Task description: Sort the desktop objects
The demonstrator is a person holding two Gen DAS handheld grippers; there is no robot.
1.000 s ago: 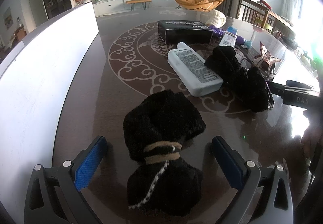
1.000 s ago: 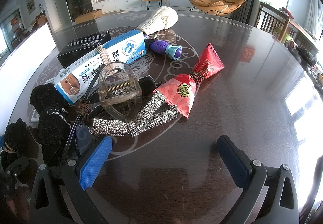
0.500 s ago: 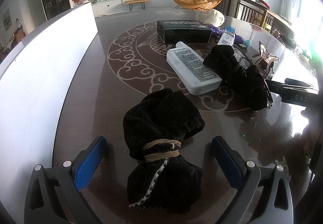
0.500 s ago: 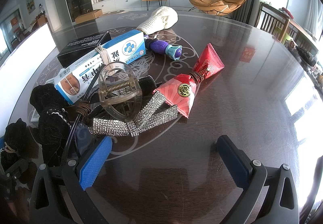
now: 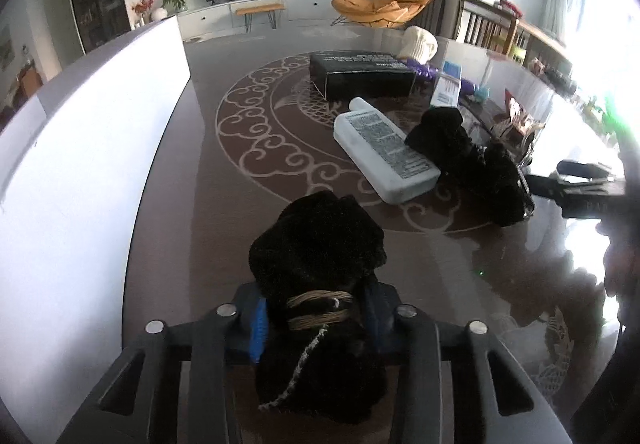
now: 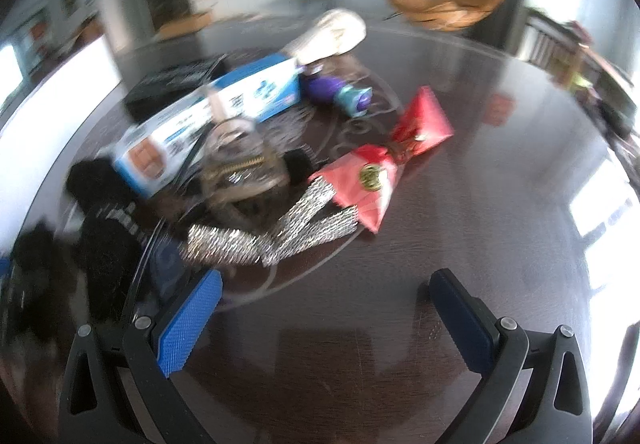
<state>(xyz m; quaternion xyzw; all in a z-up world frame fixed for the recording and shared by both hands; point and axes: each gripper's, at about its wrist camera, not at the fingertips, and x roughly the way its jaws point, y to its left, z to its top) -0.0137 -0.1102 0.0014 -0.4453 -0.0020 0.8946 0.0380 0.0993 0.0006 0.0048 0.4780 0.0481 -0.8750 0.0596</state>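
the step in hand is the pick-up of one item for sorting. the left tongs (image 5: 316, 314) are closing on the black fuzzy bundle (image 5: 318, 256), which lies on the dark worktop (image 5: 168, 244) at the near edge of the left wrist view; the blue pads sit against its waist, right where a tan cord is wound round it, so the grip looks all but made. the right tongs (image 6: 324, 320) stand wide apart with nothing between them, over bare worktop near the silver rhinestone strap (image 6: 280, 232) and the red folded packet (image 6: 360, 188); that view is blurred.

farther off lie the white bottle (image 5: 384, 152), a second black fuzzy piece (image 5: 472, 164) just right of it, and a black box (image 5: 360, 74) beyond. the next move likely calls for a clean lift, since the soft fabric may sag or slip out of the cord. where the bundle belongs cannot be told from here; the matching black piece seems a fair guess.
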